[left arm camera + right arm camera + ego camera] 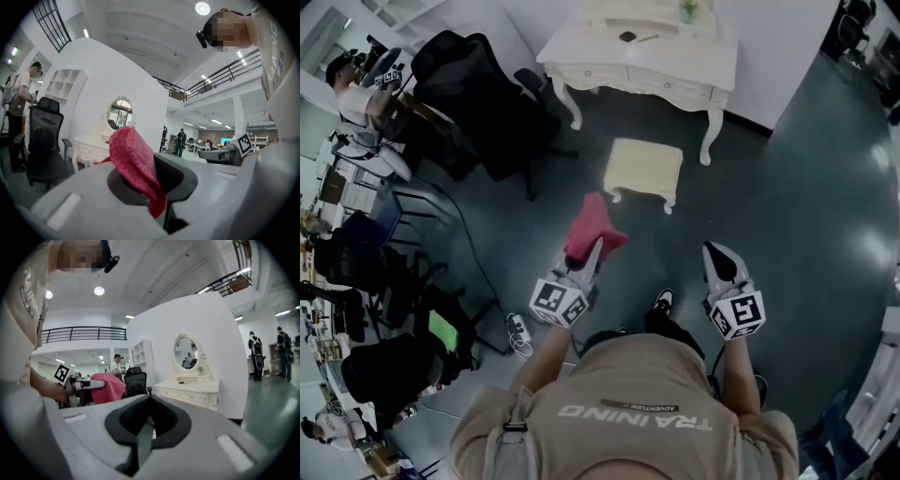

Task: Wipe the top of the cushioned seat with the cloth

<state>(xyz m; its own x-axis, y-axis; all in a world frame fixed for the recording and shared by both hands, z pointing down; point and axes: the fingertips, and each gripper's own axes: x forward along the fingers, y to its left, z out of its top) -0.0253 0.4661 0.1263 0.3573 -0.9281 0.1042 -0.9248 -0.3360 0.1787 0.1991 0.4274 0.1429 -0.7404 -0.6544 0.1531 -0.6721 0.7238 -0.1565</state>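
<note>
We hold both grippers on the near side of the cream cushioned stool (644, 167), which stands just before the white dressing table (675, 66). Our left gripper (592, 251) has its jaws clamped on the red knitted cloth (592, 228), which bunches over the jaw tips, near the stool's front edge but apart from it. Our right gripper (719, 255), nearer us and right of the stool, has its jaws pressed together on nothing.

A: What stands around the white table (642, 56)?
B: An oval mirror (186, 352) on it, a curved white wall (187, 319) behind, a black office chair (478, 84) left of it, glossy dark floor (806, 187) beneath.
</note>
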